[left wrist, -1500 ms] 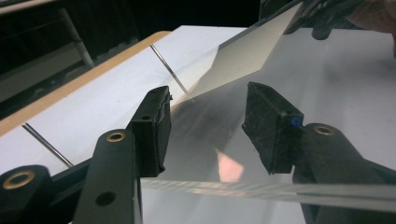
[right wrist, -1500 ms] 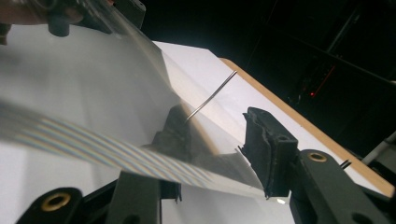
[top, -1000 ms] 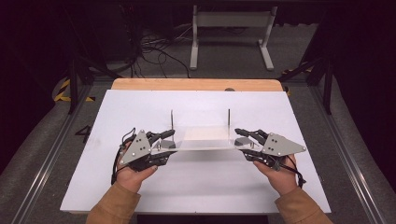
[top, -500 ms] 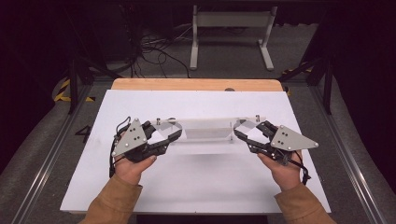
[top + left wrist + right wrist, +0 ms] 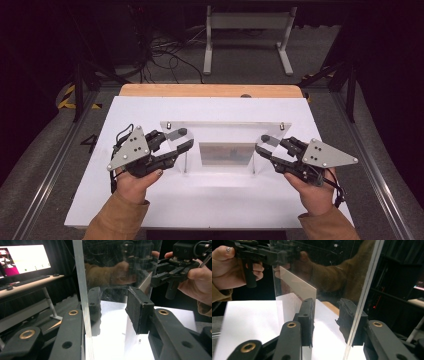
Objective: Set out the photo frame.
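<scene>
A clear acrylic stand (image 5: 225,132) with two bolts on its far edge rests tilted on the white table (image 5: 150,210). My left gripper (image 5: 185,138) straddles its left end and my right gripper (image 5: 262,143) its right end. In the left gripper view the panel's edge (image 5: 83,302) stands between the jaws of the left gripper (image 5: 116,302), close to the left jaw, with a wide gap to the right one. In the right gripper view the panel edge (image 5: 362,302) lies by the right jaw of the right gripper (image 5: 328,312). Both grippers are open.
The white board lies on a wooden table top (image 5: 210,90). Behind the table, a white metal frame (image 5: 247,30) and cables (image 5: 165,50) sit on the floor. Rails run along both sides. A lit monitor (image 5: 22,260) stands on a desk beyond.
The acrylic stand has turned from lying flat with its posts up to showing its broad face. Both grippers have turned with it and shifted slightly outward.
</scene>
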`<state>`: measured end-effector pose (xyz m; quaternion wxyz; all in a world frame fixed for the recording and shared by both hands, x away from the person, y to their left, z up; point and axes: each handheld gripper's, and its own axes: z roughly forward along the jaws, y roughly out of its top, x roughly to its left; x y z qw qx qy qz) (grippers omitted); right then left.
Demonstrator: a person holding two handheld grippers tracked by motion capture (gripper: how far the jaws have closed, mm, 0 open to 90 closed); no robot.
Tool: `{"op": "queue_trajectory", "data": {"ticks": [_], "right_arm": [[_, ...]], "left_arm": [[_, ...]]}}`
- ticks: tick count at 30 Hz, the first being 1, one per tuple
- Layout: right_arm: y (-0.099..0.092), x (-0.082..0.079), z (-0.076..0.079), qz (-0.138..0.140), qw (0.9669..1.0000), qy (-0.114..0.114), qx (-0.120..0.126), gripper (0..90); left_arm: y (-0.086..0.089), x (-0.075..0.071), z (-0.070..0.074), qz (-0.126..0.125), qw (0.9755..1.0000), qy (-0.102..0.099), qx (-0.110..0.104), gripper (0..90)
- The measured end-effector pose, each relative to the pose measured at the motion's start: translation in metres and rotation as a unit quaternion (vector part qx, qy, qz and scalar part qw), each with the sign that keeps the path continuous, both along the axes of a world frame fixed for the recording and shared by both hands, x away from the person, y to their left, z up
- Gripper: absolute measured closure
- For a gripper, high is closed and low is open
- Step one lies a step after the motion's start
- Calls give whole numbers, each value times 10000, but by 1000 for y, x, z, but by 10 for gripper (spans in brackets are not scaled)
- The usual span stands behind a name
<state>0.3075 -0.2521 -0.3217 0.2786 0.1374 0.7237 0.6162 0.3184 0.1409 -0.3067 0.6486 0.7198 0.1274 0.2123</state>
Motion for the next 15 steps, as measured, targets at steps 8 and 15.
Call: {"op": "queue_trajectory", "data": {"ticks": [8, 15], "right_arm": [[-2, -2, 1, 82, 9992, 347, 160, 632], [-1, 9, -2, 119, 9978, 461, 463, 621]], "left_arm": [[0, 0, 3, -39, 9996, 296, -22, 631], [1, 11, -1, -1, 9991, 389, -179, 621]]}}
